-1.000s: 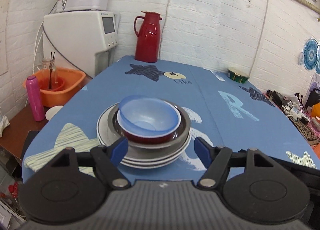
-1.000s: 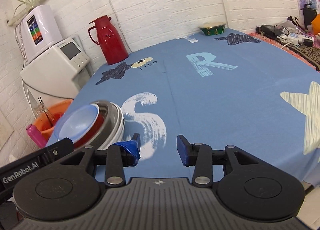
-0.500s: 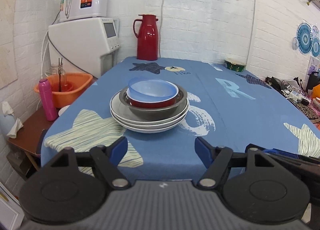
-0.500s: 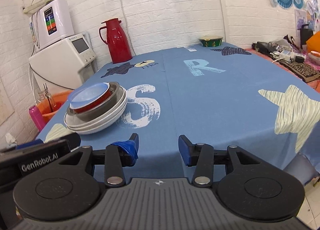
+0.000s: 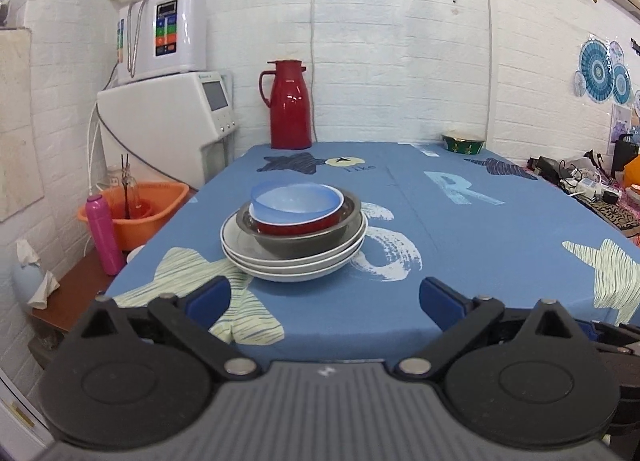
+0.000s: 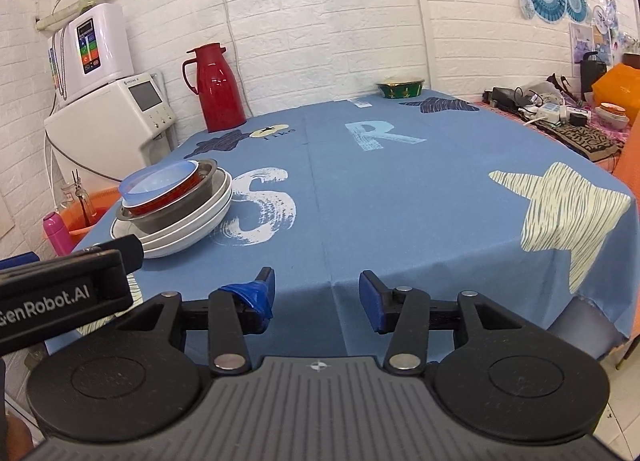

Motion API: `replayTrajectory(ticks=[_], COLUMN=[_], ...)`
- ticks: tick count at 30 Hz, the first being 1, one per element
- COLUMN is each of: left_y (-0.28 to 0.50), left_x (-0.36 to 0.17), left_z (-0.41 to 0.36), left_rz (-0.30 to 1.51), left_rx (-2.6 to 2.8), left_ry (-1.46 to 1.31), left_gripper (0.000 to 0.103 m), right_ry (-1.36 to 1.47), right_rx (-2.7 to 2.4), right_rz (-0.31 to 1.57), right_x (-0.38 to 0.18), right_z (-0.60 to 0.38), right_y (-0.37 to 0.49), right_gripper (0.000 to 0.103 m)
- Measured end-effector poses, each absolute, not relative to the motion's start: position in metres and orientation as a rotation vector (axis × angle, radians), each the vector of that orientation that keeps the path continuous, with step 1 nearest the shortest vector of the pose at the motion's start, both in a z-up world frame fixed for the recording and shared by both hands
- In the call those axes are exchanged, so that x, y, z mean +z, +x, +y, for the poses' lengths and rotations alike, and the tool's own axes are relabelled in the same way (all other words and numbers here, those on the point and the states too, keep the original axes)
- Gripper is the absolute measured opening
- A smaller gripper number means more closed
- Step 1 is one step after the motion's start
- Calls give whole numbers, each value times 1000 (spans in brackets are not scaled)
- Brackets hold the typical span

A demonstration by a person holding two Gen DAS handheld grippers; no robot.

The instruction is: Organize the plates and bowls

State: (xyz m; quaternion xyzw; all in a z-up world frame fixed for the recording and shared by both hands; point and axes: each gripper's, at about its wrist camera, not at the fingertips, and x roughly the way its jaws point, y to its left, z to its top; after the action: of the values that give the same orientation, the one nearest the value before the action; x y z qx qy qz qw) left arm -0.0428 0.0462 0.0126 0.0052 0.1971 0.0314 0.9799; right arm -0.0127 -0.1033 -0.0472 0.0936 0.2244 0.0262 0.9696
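Tabletop dish stack [image 5: 293, 235] beyond left gripper [image 5: 325, 301]

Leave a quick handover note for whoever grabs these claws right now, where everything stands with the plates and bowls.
Left claw: open, empty, short of the table's near edge, facing the stack.
Right claw: open, empty, at the near edge, stack off to its left.
Stack near the table's left front corner: white plates at the bottom, then steel bowl, red bowl, blue bowl on top, slightly off-centre.
Done: these dishes are nested in one pile.
Left: a green bowl sits alone at the far edge by the wall; whether it belongs to the job is unclear.
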Motion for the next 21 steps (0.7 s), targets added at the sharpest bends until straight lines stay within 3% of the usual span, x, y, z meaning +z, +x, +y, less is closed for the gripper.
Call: replayTrajectory(ticks=[21], left_y=[-36], left_x=[5], left_z=[54], left_rz=[434], left_rx=[87], left_ry=[-24], left_gripper=[100], right_ry=[219], right_rx=[1], right_rz=[452], right_x=[-63], right_z=[-108], right_y=[-11], right_gripper=[35])
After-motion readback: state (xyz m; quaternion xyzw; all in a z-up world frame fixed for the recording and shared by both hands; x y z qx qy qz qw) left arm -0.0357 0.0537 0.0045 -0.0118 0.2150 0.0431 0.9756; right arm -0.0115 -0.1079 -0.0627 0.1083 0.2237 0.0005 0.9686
